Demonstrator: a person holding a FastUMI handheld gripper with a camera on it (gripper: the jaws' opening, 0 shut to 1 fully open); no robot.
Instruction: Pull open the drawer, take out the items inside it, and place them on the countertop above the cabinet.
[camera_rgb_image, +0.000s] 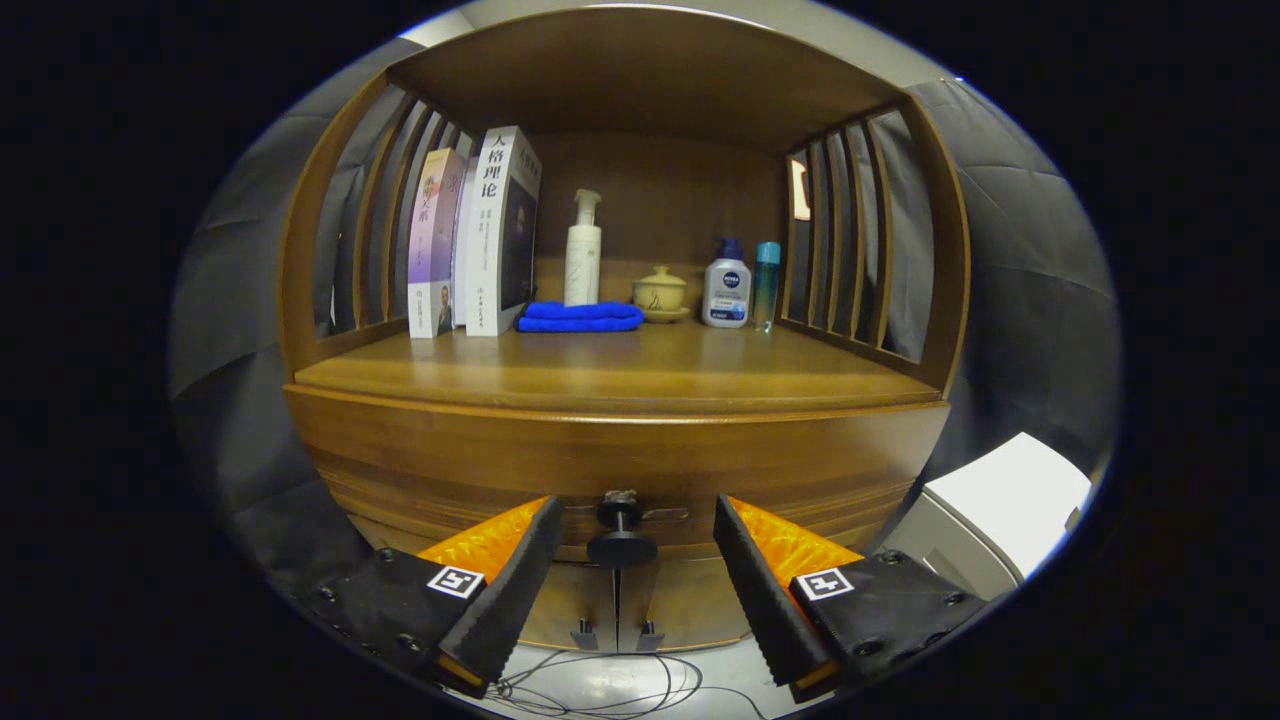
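- Between the two fingers of the claw (630, 520), a dark round knob (621, 545) is seen, set on the front of the wooden drawer (620, 465); the fingers are spread wide, with a clear gap left on each side of the knob, and nothing is gripped.
- The drawer is seen shut, its front lying flush under the edge of the worktop (620, 370); what it holds is hidden.
- Above the drawer, the worktop of the cabinet (300, 300) is closed in by slatted sides, a back panel and a wooden roof.
- On the left of the worktop, two books (470, 240) are stood upright side by side, the taller one to the right.
- Just beside the books, a folded blue cloth (580, 317) is laid flat, and a white pump bottle (583, 255) is stood behind it.
- Right of the cloth, a small lidded ceramic cup (660, 293) is set on its saucer.
- Further right, a white bottle with a blue cap (727, 288) and a slim turquoise bottle (766, 283) are stood just beside each other, near the right slats.
- Below the drawer, two lower doors are met at a middle seam, and thin cables (610, 690) are looped on the floor under the fingers.
- Beyond the right finger, a white box-like object (1000, 500) is seen beside the cabinet.
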